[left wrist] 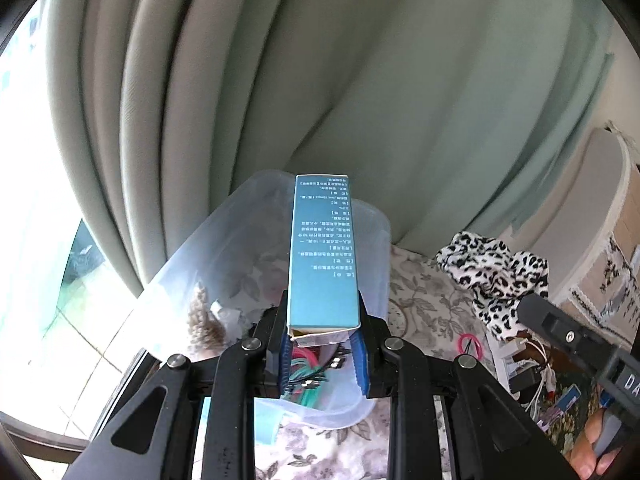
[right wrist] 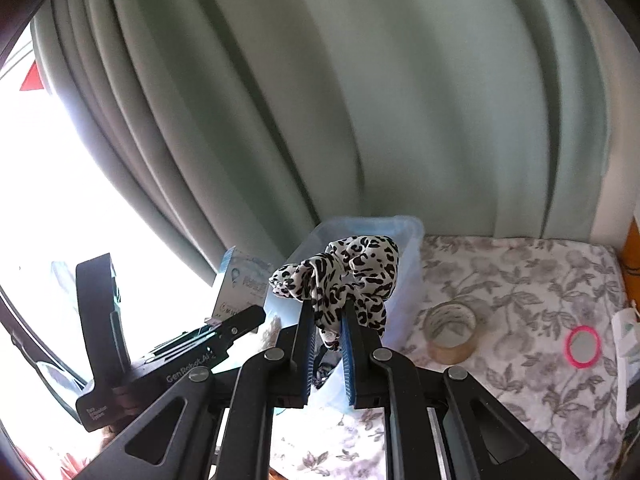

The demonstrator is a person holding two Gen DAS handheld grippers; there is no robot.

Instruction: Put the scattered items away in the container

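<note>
Left gripper [left wrist: 323, 320] clamps a teal carton [left wrist: 320, 252] above the clear plastic bin [left wrist: 224, 240]. Right gripper [right wrist: 326, 320] clamps a leopard-print scrunchie [right wrist: 344, 276] beside the bin's rim; a tape roll [right wrist: 450, 332] and pink ring [right wrist: 583, 346] lie on the floral cloth [right wrist: 520, 280].

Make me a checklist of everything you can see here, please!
Surface: flowered cloth.
Job's things: clear container; teal box; leopard scrunchie; tape roll and pink ring lying loose.
Clutter: small items at the far right, blurred.
Grippers: left gripper shut on the box; right gripper shut on the scrunchie.
Cables: white cable.
Surroundings: green curtain, bright window.
</note>
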